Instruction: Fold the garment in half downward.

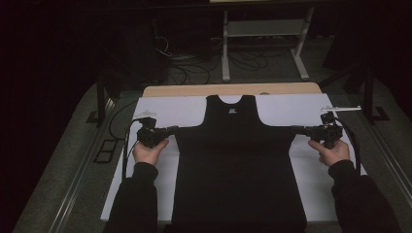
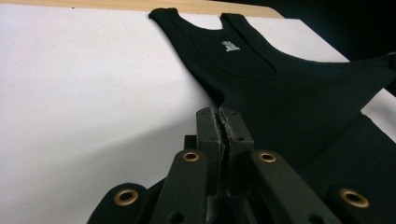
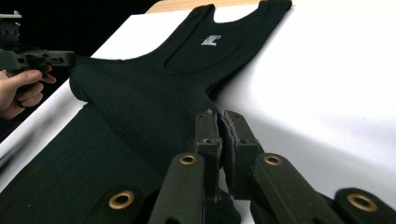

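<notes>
Both tongs are pinching the black tank top (image 1: 238, 160) at its side edges, just below the armholes. My left tongs (image 1: 171, 130) are pointing inward across the table from the left, and in the left gripper view (image 2: 223, 128) the jaws are pressed together with only a thin seam between them, the cloth edge caught at their tips. My right tongs (image 1: 296, 129) are pointing inward from the right; in the right gripper view (image 3: 220, 130) the jaws are almost closed too, gripping a fold of the fabric.

My left hand (image 1: 149, 151) is wrapping the handle from below, forearm in a dark sleeve coming up from the bottom edge. My right hand (image 1: 332, 151) is mirroring it on the other side, at about the same height.

I am seeing the top lying flat on a white sheet (image 1: 167, 110), neck toward the far edge, a small white label (image 1: 232, 111) inside the collar, hem hanging toward me. Where the tongs are holding it, the fabric is lifting and bunching slightly, pulled taut between them. The sheet is covering a wooden table (image 1: 194, 90), whose bare strip is showing at the far side.

Beyond the table, on the dark floor, a white-legged stand (image 1: 265, 43) and loose cables (image 1: 194, 68) are sitting well apart from the work.
</notes>
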